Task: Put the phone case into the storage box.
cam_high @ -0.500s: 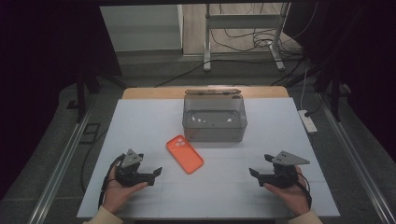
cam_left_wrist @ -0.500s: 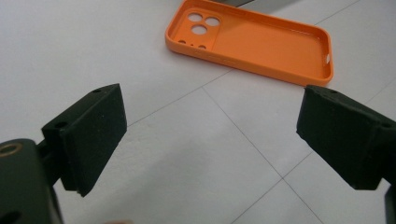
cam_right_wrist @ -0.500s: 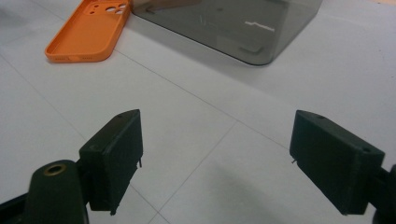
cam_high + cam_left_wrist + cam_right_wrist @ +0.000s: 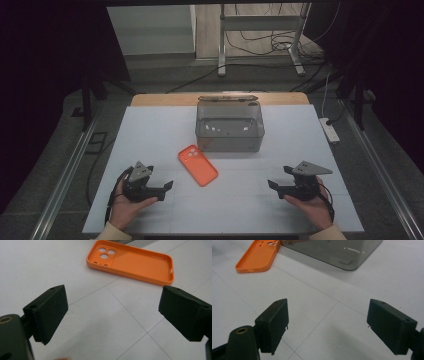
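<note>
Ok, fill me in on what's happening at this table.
A person sits at a white table with a two-jaw gripper in each hand. The left gripper and the right gripper rest low near the front edge, both with jaws open and nothing between them. An orange phone case lies open side up in the middle, nearer the left gripper and untouched. Behind it stands a clear grey box. No handling has begun yet.
</note>
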